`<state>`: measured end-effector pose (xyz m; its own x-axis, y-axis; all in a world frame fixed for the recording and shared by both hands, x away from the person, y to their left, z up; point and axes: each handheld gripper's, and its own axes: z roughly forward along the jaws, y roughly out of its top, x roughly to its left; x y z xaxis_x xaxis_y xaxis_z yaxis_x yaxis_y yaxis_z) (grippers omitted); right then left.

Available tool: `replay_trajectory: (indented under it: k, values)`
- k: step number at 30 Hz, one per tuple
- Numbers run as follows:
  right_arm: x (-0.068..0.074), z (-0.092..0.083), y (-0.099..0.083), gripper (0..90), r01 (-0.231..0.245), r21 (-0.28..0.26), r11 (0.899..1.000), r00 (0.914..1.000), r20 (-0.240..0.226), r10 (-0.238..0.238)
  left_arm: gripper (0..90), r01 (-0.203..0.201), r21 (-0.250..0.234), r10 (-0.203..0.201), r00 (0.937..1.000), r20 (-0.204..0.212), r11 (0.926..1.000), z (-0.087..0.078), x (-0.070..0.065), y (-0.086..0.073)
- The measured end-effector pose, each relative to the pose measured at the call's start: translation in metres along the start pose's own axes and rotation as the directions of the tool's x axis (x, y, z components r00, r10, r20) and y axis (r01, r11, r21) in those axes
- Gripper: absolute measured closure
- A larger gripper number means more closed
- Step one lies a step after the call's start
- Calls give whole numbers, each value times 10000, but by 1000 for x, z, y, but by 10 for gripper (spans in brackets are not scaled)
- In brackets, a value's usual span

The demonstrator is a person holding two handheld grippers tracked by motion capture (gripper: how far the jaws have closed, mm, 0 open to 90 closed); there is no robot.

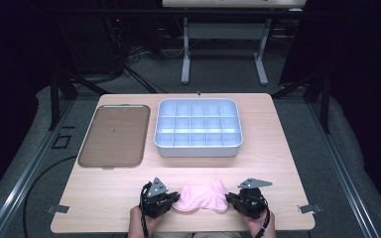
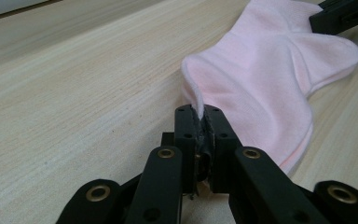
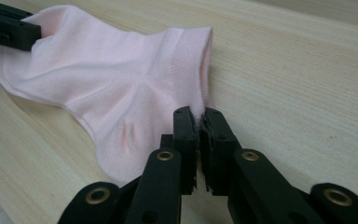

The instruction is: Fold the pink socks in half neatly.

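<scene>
Currently the pink sock [image 1: 201, 197] lies flat on the surface [image 1: 278, 163] near the front edge, stretched between both claws. The left claw [image 2: 200, 116] pinches only a thin edge at one end; the right claw [image 3: 201, 119] is clamped on the cuff rim. Risk: either shallow bite slips if the hands pull apart or lift unevenly, dropping one end.

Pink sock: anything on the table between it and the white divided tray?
Nothing visible. The pink fabric sock lies at the near edge, pinched at each end by the left tool and right tool. Bare light wooden tabletop separates it from the white plastic compartment tray.
</scene>
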<state>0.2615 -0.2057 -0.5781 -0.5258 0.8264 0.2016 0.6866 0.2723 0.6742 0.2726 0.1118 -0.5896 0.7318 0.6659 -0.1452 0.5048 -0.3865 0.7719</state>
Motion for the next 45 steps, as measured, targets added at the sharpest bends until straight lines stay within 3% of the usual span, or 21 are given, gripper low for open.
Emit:
replay_trajectory:
  k: [8, 20, 26, 35, 45]
  values:
    - [1, -6, 0, 852, -62, 59, 10000, 10000, -5, 62, 850, 55, -10, -55, 10000, 39, 10000, 0, 1, 0]
    - [7, -14, 4, 851, 188, -553, 9983, 9991, -370, -209, 849, 24, -12, -24, 10000, 7, 10000, 0, 0, 0]
    - [4, -12, 0, 851, -10, -730, 9973, 9977, -675, -39, 850, 136, -30, -136, 9999, 1, 9999, 1, 1, 0]
    - [14, -23, 4, 851, 296, -771, 9966, 9986, -421, -329, 854, 231, -27, -230, 9997, 56, 9997, 0, 2, 0]
    - [20, -26, 12, 851, 433, -923, 9948, 9969, -610, -490, 853, 320, -32, -320, 9994, 119, 9995, 0, 3, 0]
